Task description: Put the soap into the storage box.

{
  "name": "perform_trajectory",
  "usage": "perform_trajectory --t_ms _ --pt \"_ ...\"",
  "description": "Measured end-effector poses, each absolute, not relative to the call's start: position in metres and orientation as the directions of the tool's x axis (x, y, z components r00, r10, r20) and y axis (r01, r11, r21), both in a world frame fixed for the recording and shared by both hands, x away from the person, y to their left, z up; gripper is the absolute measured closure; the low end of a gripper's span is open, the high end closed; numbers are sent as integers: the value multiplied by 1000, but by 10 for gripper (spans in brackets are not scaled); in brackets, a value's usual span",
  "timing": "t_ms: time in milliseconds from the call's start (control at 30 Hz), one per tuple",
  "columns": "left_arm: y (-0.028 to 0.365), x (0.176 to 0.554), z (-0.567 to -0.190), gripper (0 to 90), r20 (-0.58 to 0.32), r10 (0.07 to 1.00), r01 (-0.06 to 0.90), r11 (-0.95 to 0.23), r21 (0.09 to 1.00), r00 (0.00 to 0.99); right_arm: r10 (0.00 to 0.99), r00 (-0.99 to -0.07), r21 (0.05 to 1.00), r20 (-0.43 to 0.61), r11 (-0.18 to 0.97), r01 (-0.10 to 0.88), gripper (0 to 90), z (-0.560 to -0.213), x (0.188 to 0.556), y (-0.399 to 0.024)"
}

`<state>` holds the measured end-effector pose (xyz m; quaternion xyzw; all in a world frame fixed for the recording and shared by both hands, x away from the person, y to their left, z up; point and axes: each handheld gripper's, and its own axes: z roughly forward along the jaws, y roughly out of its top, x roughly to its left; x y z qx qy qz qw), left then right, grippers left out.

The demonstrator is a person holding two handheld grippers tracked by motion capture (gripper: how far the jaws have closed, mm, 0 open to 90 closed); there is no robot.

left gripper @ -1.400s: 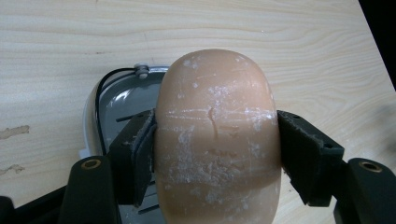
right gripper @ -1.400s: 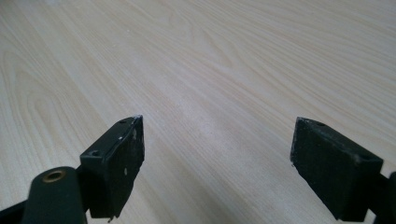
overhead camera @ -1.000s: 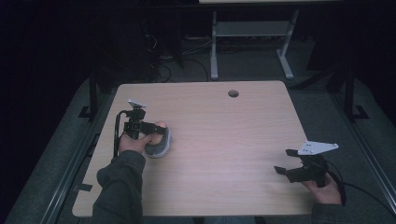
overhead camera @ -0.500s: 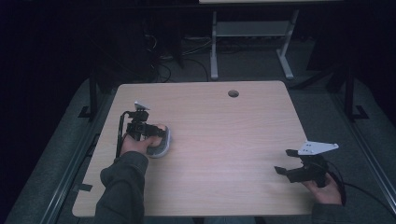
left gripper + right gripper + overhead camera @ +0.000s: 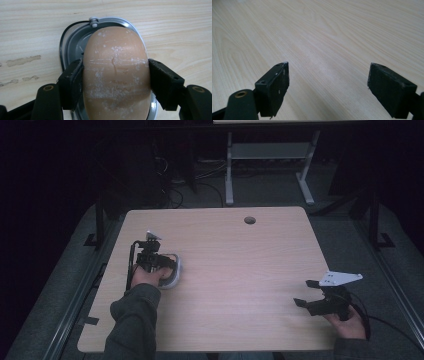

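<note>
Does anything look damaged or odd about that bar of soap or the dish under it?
The soap has a thin crack down its top and whitish dried residue. It sits in the grey dish, which looks intact.

The left gripper is black, with a small grey three-cornered plate on top and a black cable looping from its body. Its jaws are matte black blocks on arms with brass-coloured rivets. The right gripper is black too, bears a larger pale grey plate and trails a black cable. The person's left arm wears a dark grey-green sleeve.
</note>
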<state>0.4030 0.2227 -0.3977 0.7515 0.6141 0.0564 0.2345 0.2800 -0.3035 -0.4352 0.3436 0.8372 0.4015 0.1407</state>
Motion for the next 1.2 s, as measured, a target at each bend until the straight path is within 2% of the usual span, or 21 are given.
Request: perform_trajectory --t_ms 367,467,633,1200 --pt "219 403 -397 313 -169 954 898 -161 410 248 689 -723 769 43 440 465 171 -435 280 -303" --pt "218 401 -392 350 -165 952 884 -165 438 259 688 -725 770 42 440 462 171 -435 280 -303" --pt "216 402 -385 333 -154 949 881 -186 434 276 684 -728 768 37 446 459 171 -435 280 -303" --pt "220 400 -383 331 -206 936 877 -168 451 285 687 -725 767 40 444 463 170 -435 280 -302"
